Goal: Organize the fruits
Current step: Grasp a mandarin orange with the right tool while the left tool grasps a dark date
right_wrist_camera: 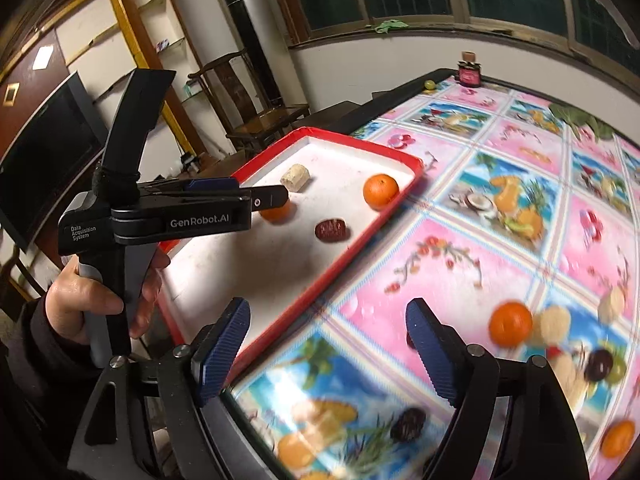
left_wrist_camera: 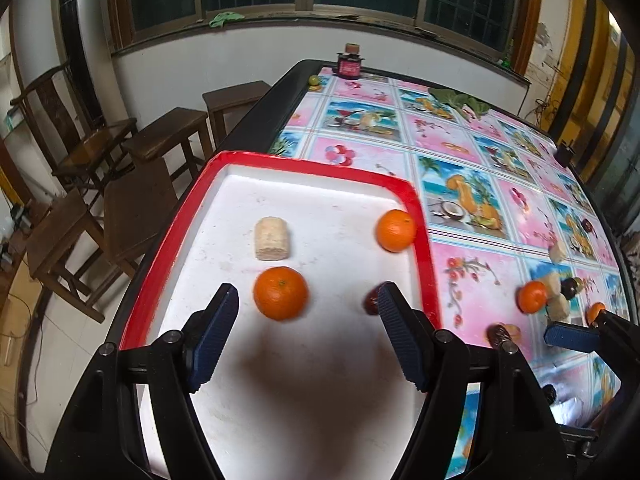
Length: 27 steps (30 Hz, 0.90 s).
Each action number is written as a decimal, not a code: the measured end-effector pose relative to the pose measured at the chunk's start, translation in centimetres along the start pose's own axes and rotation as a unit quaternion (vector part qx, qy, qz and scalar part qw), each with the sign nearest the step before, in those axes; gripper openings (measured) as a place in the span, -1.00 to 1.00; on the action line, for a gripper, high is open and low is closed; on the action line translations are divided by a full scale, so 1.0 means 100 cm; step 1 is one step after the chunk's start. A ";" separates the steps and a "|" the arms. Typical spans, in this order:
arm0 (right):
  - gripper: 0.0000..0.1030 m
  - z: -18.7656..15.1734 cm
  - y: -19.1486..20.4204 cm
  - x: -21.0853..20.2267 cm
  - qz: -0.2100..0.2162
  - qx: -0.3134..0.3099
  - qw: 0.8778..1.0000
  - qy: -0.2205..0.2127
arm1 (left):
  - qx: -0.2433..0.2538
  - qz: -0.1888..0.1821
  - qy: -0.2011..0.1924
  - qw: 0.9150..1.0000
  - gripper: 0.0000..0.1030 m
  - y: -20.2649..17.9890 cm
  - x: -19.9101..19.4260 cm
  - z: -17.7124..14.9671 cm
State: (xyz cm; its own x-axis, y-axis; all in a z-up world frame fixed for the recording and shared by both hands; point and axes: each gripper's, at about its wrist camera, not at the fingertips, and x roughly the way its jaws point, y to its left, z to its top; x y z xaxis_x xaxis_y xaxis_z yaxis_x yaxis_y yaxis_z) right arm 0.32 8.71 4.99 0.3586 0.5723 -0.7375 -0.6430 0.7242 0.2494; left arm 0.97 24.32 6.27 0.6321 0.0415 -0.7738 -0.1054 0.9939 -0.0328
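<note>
A red-rimmed white tray (left_wrist_camera: 420, 216) holds two oranges (left_wrist_camera: 281, 293) (left_wrist_camera: 396, 230), a beige cut piece (left_wrist_camera: 272, 239) and a dark red date (left_wrist_camera: 370, 302) half hidden by a finger. My left gripper (left_wrist_camera: 307, 292) hangs open above the tray, the near orange just beyond its jaws and untouched. My right gripper (right_wrist_camera: 328, 306) is open and empty over the tablecloth beside the tray's rim (right_wrist_camera: 360, 148). Loose on the cloth lie an orange (right_wrist_camera: 511, 323), beige pieces (right_wrist_camera: 554, 326) and dark dates (right_wrist_camera: 598, 364). The left gripper (right_wrist_camera: 256, 196) shows side-on over the tray.
A person's hand (right_wrist_camera: 80, 300) holds the left gripper's handle. A red jar (left_wrist_camera: 349, 65) and green leaves (left_wrist_camera: 460, 100) sit at the table's far end. Wooden stools (left_wrist_camera: 168, 136) and a chair stand left of the table. Another orange (right_wrist_camera: 618, 438) and a date (right_wrist_camera: 408, 424) lie near the front edge.
</note>
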 end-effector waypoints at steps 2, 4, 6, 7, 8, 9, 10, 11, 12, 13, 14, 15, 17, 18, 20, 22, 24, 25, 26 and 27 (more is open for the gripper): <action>0.64 -0.007 -0.003 -0.010 0.001 0.009 1.000 -0.005 | 0.006 -0.002 -0.003 1.000 0.43 -0.007 -0.006 -0.001; 0.65 -0.013 -0.005 -0.019 0.000 0.014 1.000 -0.009 | 0.014 -0.006 -0.004 1.000 0.43 -0.015 -0.010 -0.002; 0.67 -0.019 -0.010 -0.028 -0.004 0.023 1.000 -0.013 | 0.020 -0.010 -0.004 1.000 0.43 -0.023 -0.014 -0.003; 0.68 -0.022 -0.012 -0.032 -0.005 0.026 1.000 -0.014 | 0.023 -0.012 -0.005 1.000 0.43 -0.026 -0.017 -0.004; 0.69 -0.025 -0.015 -0.036 -0.007 0.031 0.999 -0.016 | 0.027 -0.014 -0.005 1.000 0.43 -0.031 -0.019 -0.005; 0.70 -0.028 -0.018 -0.040 -0.010 0.035 0.999 -0.018 | 0.030 -0.017 -0.005 0.999 0.43 -0.035 -0.021 -0.006; 0.70 -0.030 -0.021 -0.043 -0.012 0.039 0.999 -0.019 | 0.035 -0.020 -0.005 0.999 0.43 -0.040 -0.023 -0.006; 0.71 -0.032 -0.024 -0.046 -0.015 0.042 0.999 -0.021 | 0.038 -0.022 -0.006 0.999 0.43 -0.044 -0.025 -0.008; 0.71 -0.035 -0.027 -0.049 -0.018 0.046 0.999 -0.021 | 0.041 -0.025 -0.007 0.999 0.43 -0.048 -0.027 -0.009; 0.71 -0.037 -0.031 -0.052 -0.022 0.050 0.998 -0.023 | 0.044 -0.030 -0.006 0.999 0.43 -0.053 -0.029 -0.010; 0.71 -0.040 -0.035 -0.055 -0.024 0.055 0.998 -0.024 | 0.045 -0.034 -0.006 0.998 0.43 -0.056 -0.030 -0.011; 0.71 -0.043 -0.039 -0.059 -0.028 0.060 0.997 -0.026 | 0.047 -0.037 -0.005 0.998 0.43 -0.060 -0.032 -0.013; 0.71 -0.049 -0.046 -0.067 -0.037 0.070 0.996 -0.032 | 0.051 -0.046 -0.004 0.998 0.43 -0.068 -0.035 -0.017; 0.71 -0.054 -0.050 -0.072 -0.041 0.076 0.996 -0.035 | 0.052 -0.052 -0.003 0.997 0.43 -0.072 -0.036 -0.019; 0.72 -0.061 -0.056 -0.078 -0.044 0.085 0.995 -0.037 | 0.054 -0.062 0.002 0.997 0.43 -0.080 -0.038 -0.025; 0.72 -0.069 -0.062 -0.084 -0.053 0.093 0.994 -0.037 | 0.058 -0.073 0.006 0.996 0.43 -0.090 -0.039 -0.031; 0.72 -0.076 -0.067 -0.089 -0.062 0.096 0.993 -0.037 | 0.063 -0.079 0.009 0.995 0.43 -0.098 -0.039 -0.037; 0.72 -0.079 -0.068 -0.091 -0.065 0.098 0.992 -0.037 | 0.066 -0.082 0.013 0.994 0.43 -0.102 -0.039 -0.041; 0.72 -0.083 -0.071 -0.094 -0.069 0.101 0.992 -0.037 | 0.067 -0.086 0.017 0.994 0.43 -0.106 -0.038 -0.045; 0.72 -0.087 -0.074 -0.096 -0.071 0.105 0.991 -0.037 | 0.067 -0.091 0.023 0.993 0.43 -0.110 -0.037 -0.050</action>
State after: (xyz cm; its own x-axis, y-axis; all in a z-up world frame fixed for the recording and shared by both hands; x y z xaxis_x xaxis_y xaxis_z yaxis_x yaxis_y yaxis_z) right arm -4.23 -5.50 4.81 0.4897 0.4793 -0.7283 -0.4303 0.8594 0.2763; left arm -4.01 12.73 6.32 0.5960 -0.1411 -0.7905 0.1127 0.9894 -0.0916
